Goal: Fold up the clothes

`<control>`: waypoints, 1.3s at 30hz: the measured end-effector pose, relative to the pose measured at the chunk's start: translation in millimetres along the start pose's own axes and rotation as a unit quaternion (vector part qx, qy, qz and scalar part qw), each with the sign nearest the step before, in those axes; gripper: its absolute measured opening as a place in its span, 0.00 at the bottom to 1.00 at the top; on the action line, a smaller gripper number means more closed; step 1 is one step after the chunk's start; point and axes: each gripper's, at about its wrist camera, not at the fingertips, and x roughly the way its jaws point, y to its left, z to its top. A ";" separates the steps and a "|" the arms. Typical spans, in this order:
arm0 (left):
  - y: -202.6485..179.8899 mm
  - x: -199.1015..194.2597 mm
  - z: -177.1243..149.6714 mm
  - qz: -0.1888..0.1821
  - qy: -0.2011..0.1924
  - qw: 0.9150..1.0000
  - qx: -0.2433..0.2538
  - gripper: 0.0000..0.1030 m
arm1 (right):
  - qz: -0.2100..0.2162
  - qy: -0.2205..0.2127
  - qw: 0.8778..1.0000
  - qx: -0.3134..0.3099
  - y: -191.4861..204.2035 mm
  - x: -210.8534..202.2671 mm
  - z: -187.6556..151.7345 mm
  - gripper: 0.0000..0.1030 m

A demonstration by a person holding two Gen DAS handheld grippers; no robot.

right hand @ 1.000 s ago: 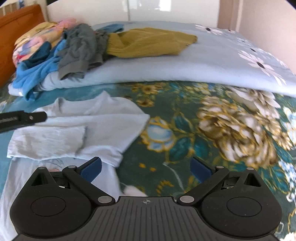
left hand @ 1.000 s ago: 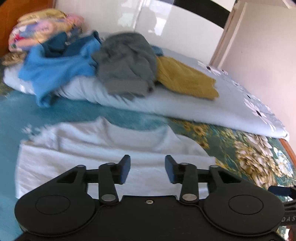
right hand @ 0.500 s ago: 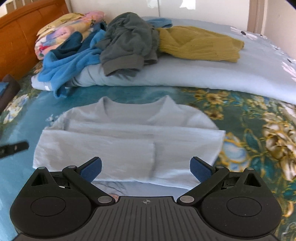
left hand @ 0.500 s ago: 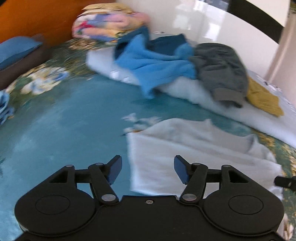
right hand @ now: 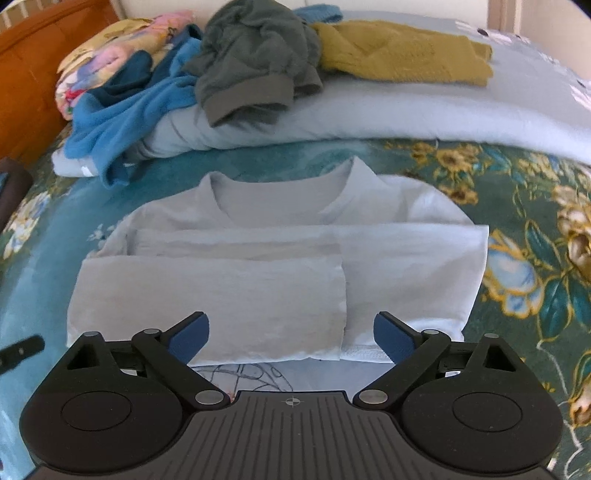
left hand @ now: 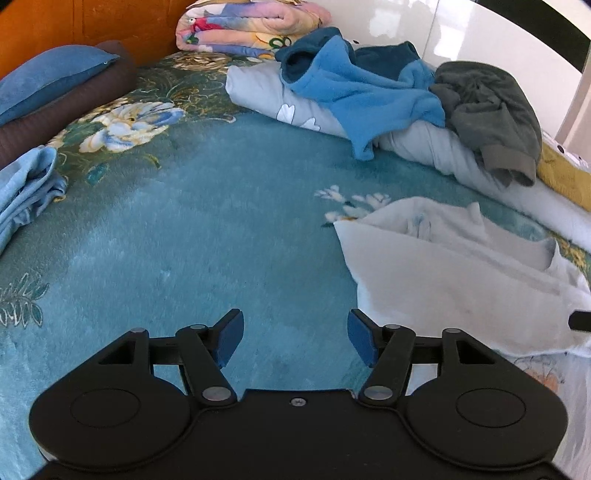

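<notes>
The pale grey-white cotton shirt (right hand: pixel 280 258) lies flat on the bed just ahead of the right gripper (right hand: pixel 291 334), both sleeves already folded across the chest, collar on the far side. The right fingers stand wide and have just been closing a little, nothing between them; the near sleeve edge sits just beyond the tips. The left gripper (left hand: pixel 295 341) is half open and empty, over bare bedcover, the shirt off to the right of its fingers. This cloth looks light, limp and thin; it will likely sag and slide on itself, so pinching the hem or outer corners looks best. Underneath, a teal plush floral bedcover (left hand: pixel 207 229), soft and probably grippy. Beyond the fingers, a rolled pale blue quilt (right hand: pixel 406 114) carries a blue fleece (right hand: pixel 140 110), a dark grey sweatshirt (right hand: pixel 255 62) and a mustard knit (right hand: pixel 402 51). An orange wooden headboard (left hand: pixel 110 26) stands far left.
</notes>
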 end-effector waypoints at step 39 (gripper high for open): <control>-50.2 16.3 -17.6 -0.092 0.000 0.994 0.059 0.64 | 0.106 -0.070 0.992 -0.002 3.8 -38.4 81.1 0.03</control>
